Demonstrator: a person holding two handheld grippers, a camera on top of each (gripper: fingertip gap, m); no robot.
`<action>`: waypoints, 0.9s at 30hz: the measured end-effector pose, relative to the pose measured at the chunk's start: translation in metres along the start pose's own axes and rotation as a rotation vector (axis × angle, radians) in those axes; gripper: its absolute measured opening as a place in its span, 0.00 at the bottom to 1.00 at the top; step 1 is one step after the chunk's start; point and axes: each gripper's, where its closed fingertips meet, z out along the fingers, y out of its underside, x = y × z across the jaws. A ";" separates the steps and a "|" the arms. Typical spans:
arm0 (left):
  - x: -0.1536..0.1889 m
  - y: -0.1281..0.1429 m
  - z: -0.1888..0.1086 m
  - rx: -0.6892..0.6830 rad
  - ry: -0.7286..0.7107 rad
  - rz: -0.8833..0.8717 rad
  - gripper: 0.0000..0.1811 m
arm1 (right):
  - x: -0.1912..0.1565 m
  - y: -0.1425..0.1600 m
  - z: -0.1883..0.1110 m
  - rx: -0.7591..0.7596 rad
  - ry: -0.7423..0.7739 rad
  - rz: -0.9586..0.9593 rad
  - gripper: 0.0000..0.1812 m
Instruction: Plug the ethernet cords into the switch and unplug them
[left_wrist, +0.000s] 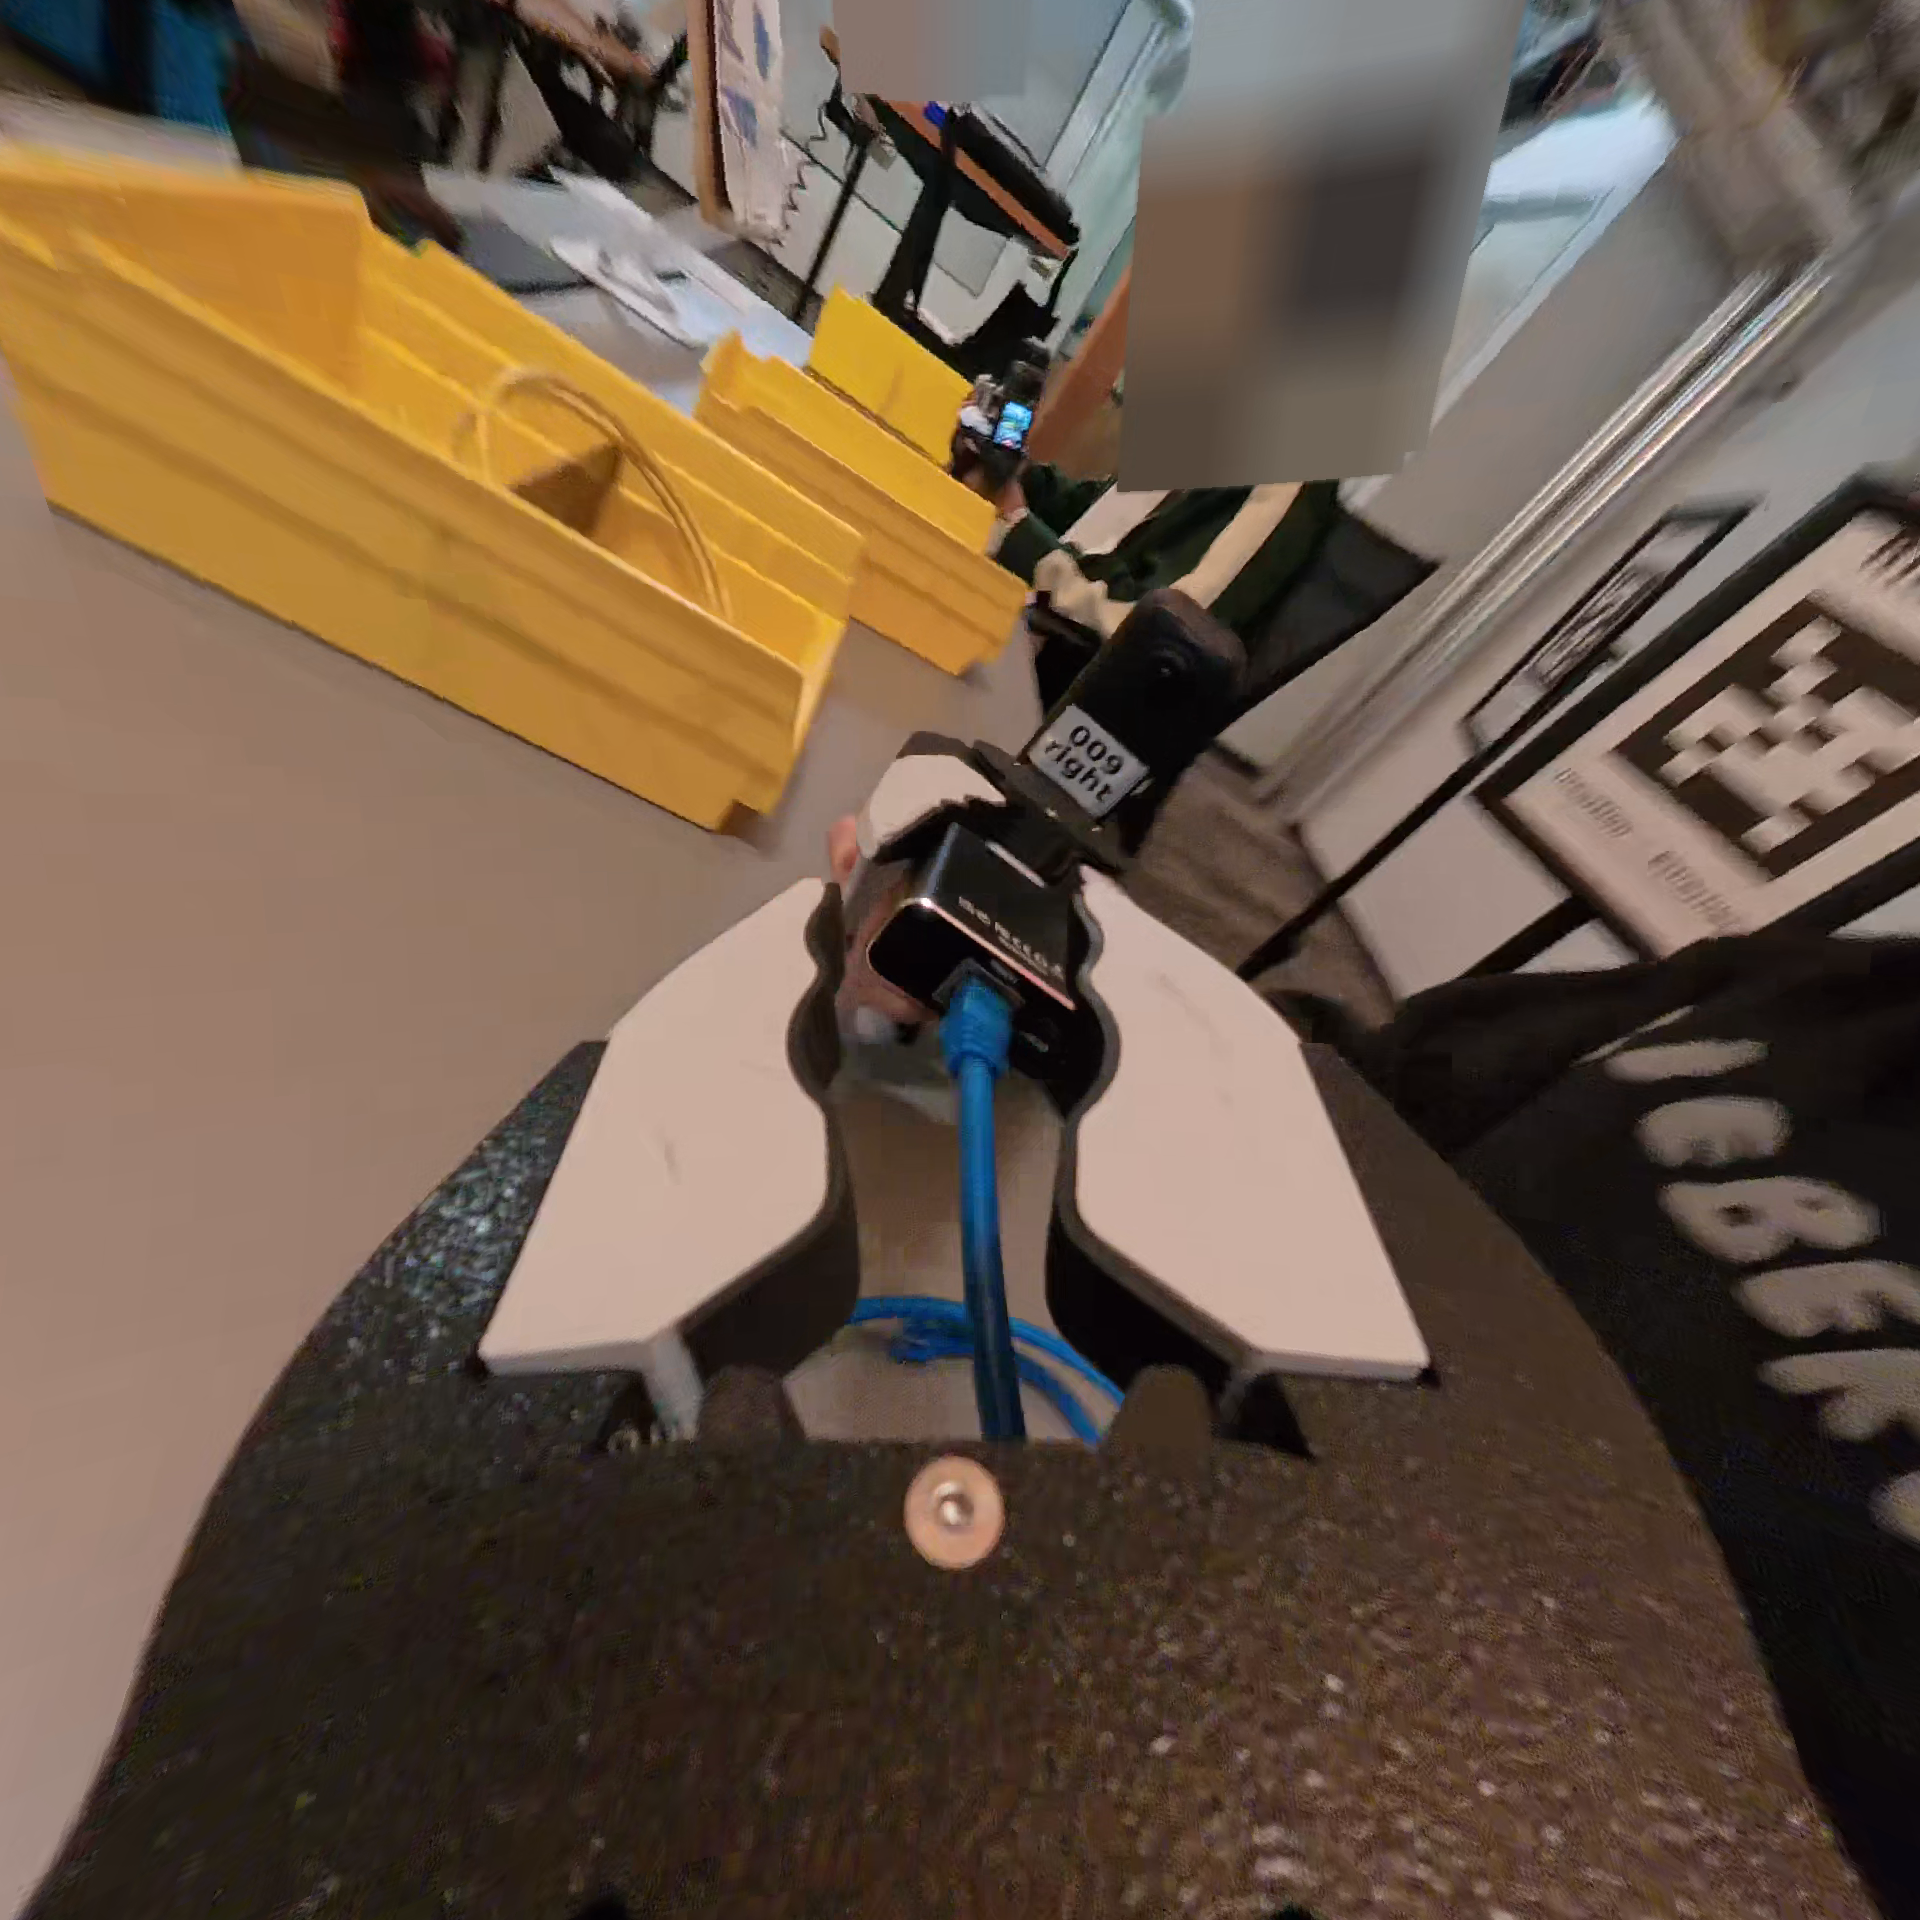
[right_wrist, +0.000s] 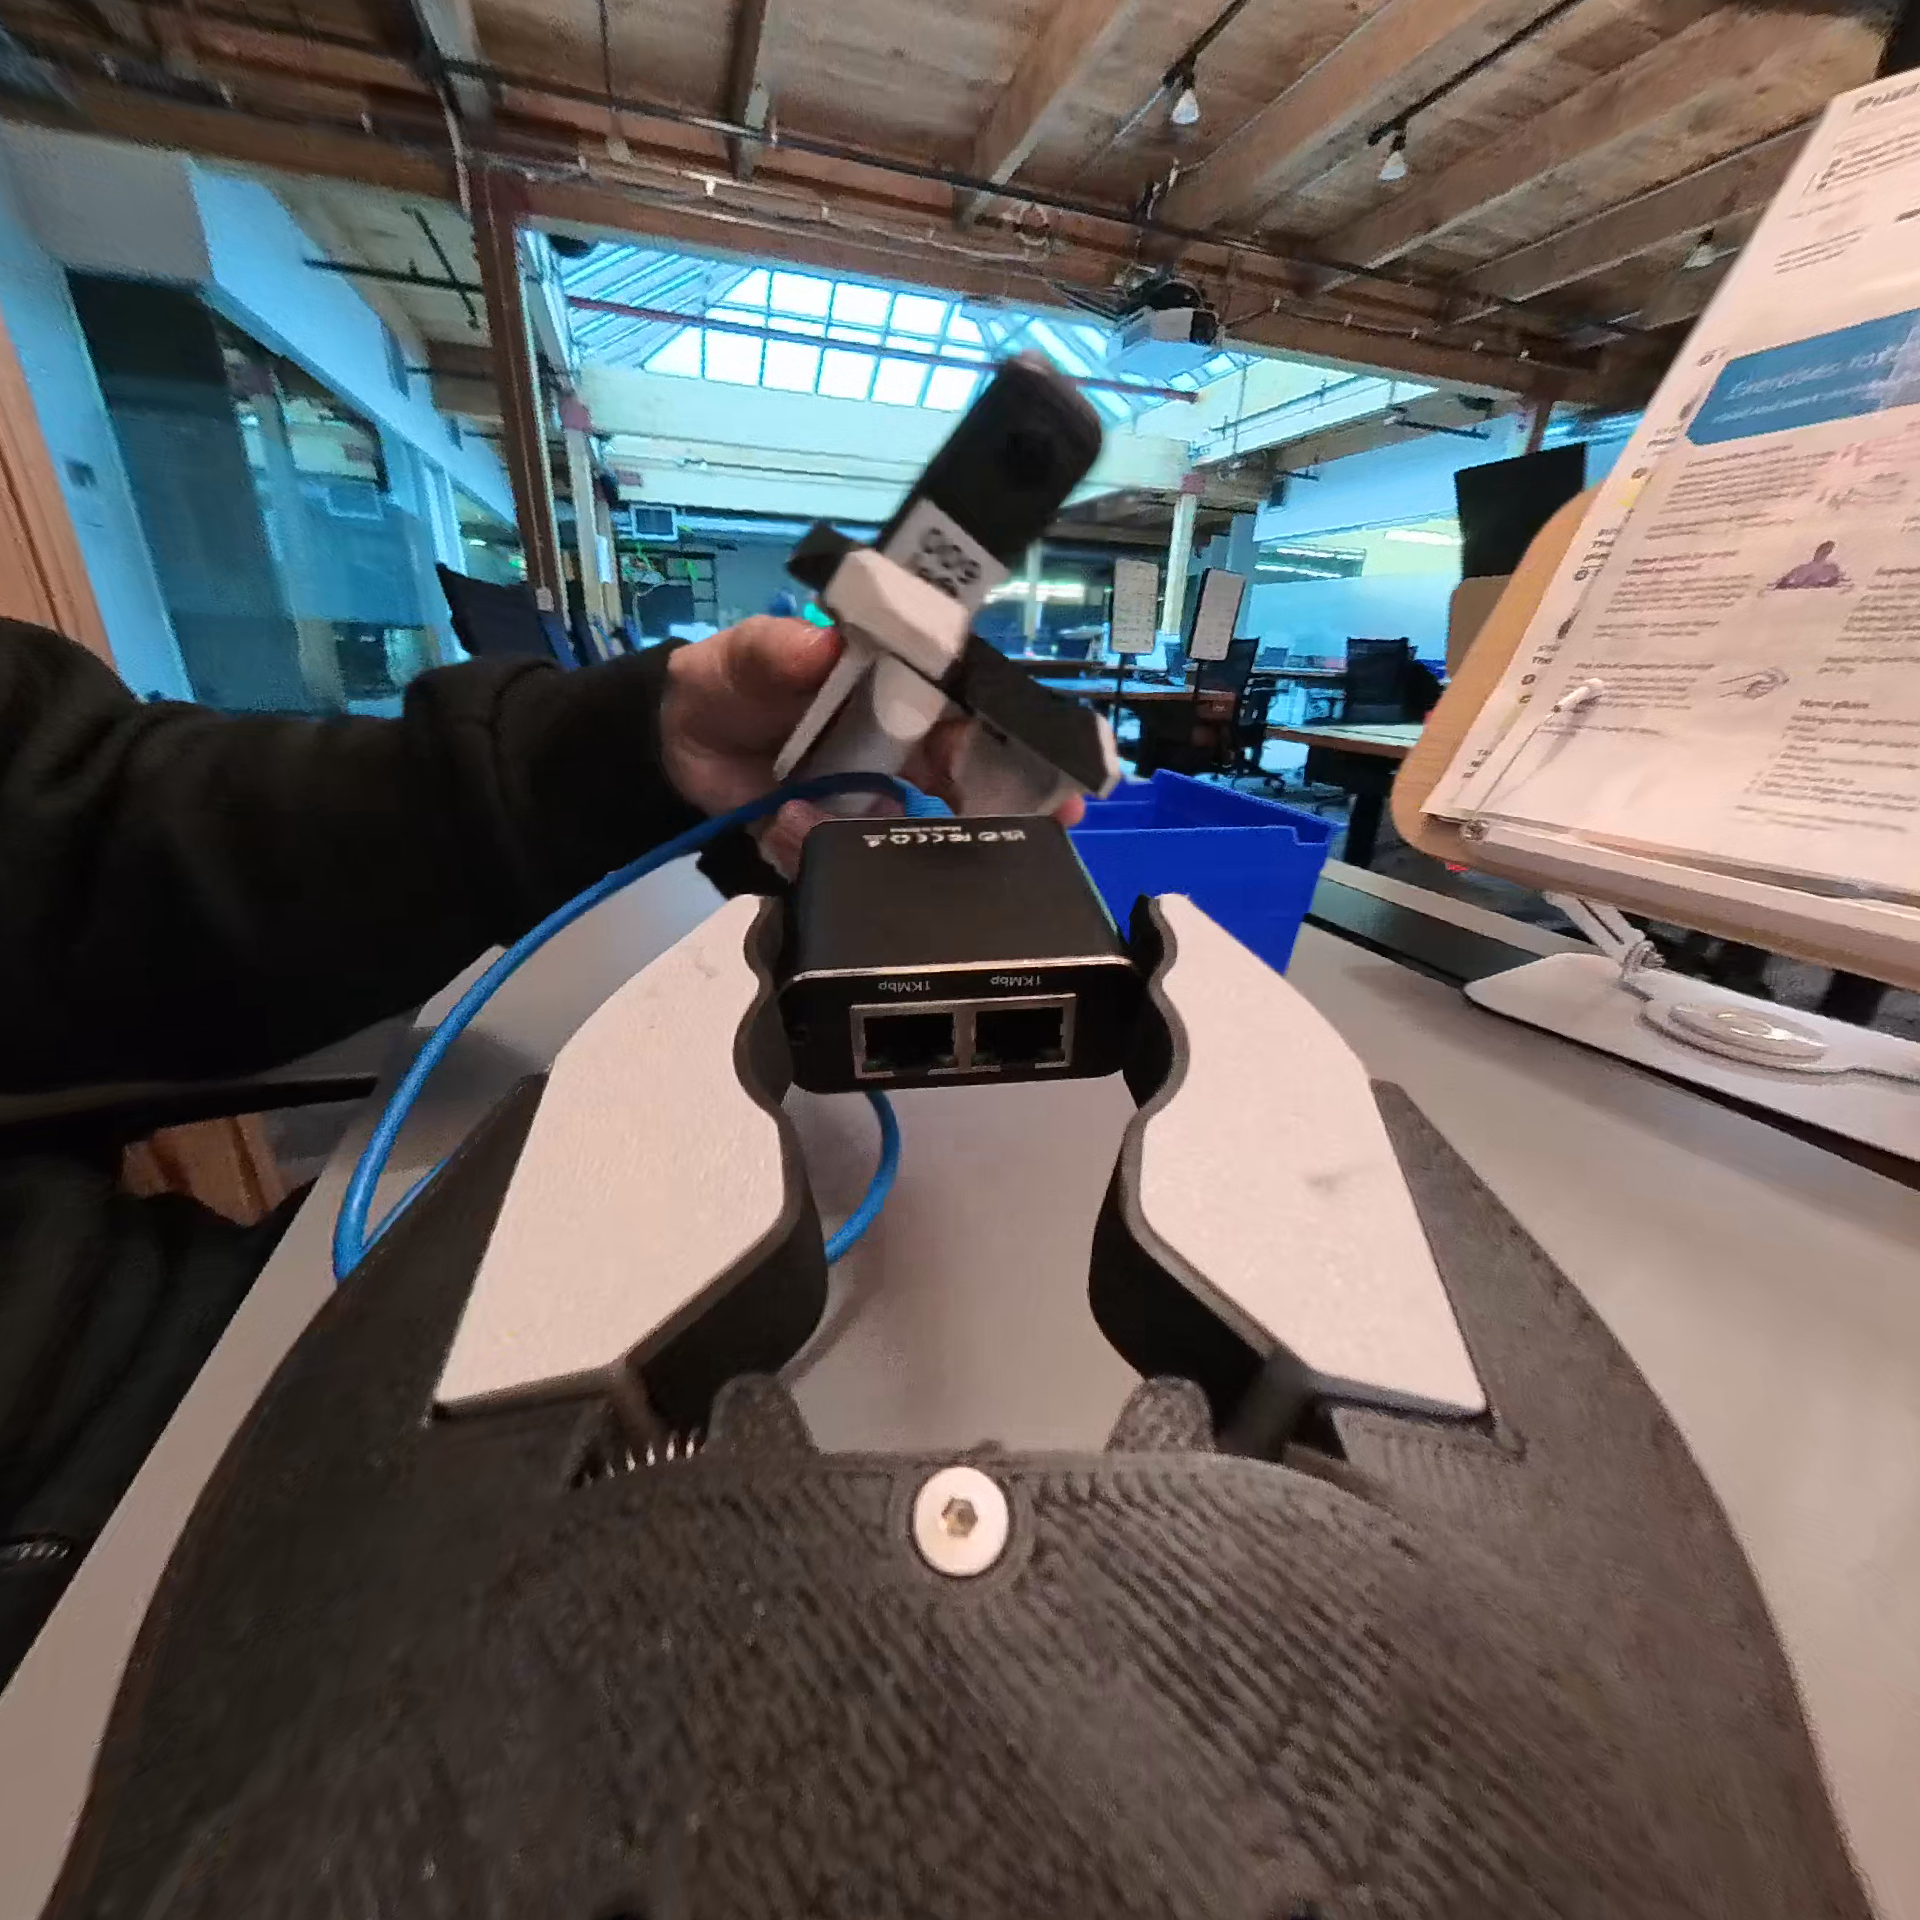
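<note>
Large yellow bin (left_wrist: 416, 540) on the grey table (left_wrist: 260, 987) holds a pale cord loop. Right gripper (right_wrist: 956, 997) clamps the black, white-lettered switch (right_wrist: 935, 914); left gripper (left_wrist: 961, 997) pinches the plugged-in blue ethernet cord (left_wrist: 982, 1143).

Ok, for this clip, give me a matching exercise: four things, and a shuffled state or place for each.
Things:
1. switch
2. blue cord
3. two near ports
4. yellow bins

States:
A. empty
B. standing on the table
C. clamped in the right gripper
D. plugged into the switch

Pairs: 1-C, 2-D, 3-A, 4-B
</note>
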 end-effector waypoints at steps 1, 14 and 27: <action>0.001 0.001 -0.001 -0.012 -0.034 0.089 0.22 | 0.001 0.000 -0.001 0.003 0.003 0.009 0.36; 0.010 0.057 0.009 -0.269 -0.241 0.653 0.41 | -0.011 0.003 0.002 0.002 -0.085 0.055 0.35; 0.026 -0.007 -0.030 0.217 -0.582 0.170 0.30 | 0.054 -0.027 -0.023 0.085 0.560 -0.245 0.35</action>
